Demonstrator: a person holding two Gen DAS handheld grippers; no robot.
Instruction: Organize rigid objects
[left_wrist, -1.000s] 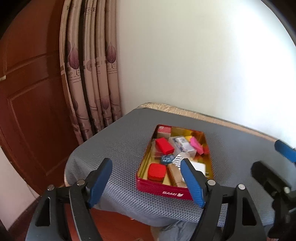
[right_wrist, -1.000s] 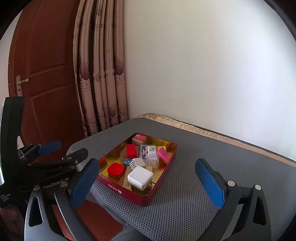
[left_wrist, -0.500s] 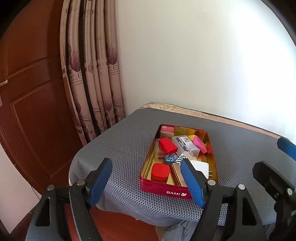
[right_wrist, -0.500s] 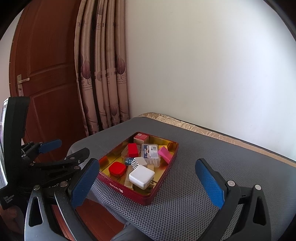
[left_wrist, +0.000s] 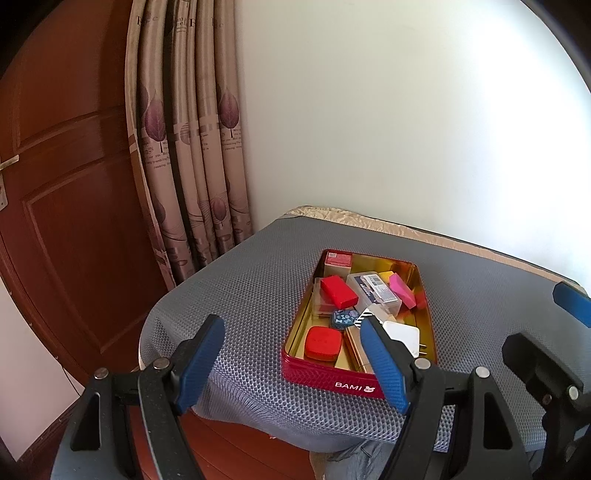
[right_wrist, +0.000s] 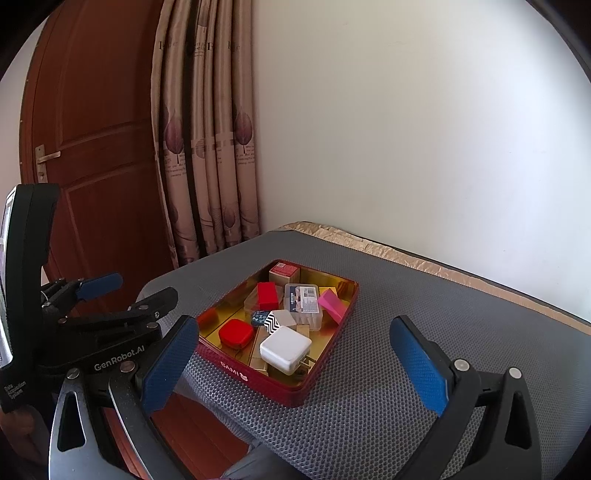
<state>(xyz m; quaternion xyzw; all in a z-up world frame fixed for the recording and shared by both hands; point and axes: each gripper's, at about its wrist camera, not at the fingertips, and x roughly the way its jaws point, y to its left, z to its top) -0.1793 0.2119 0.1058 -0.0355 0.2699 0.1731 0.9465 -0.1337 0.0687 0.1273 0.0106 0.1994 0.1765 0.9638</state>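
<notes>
A red tin (left_wrist: 328, 380) (right_wrist: 325, 365) with a gold inside sits on the grey mesh table top (left_wrist: 251, 295) (right_wrist: 424, 332). It holds several small items: a white charger (right_wrist: 285, 349) (left_wrist: 402, 335), a red rounded case (left_wrist: 322, 342) (right_wrist: 235, 333), a red box (left_wrist: 338, 291) (right_wrist: 266, 295), a clear plastic box (left_wrist: 373, 290) (right_wrist: 304, 304) and a pink block (left_wrist: 402, 290) (right_wrist: 331, 302). My left gripper (left_wrist: 291, 363) is open and empty before the tin's near end; it also shows in the right wrist view (right_wrist: 110, 295). My right gripper (right_wrist: 295, 369) is open and empty above the tin's near corner.
A brown wooden door (right_wrist: 96, 166) and a patterned curtain (right_wrist: 207, 147) stand at the left. A white wall (right_wrist: 424, 129) runs behind the table. The table's front edge (left_wrist: 258, 410) drops to a red-brown floor.
Both grippers have pulled back and up a little, so the tin sits slightly farther and lower in both views. Both stay open and empty.
</notes>
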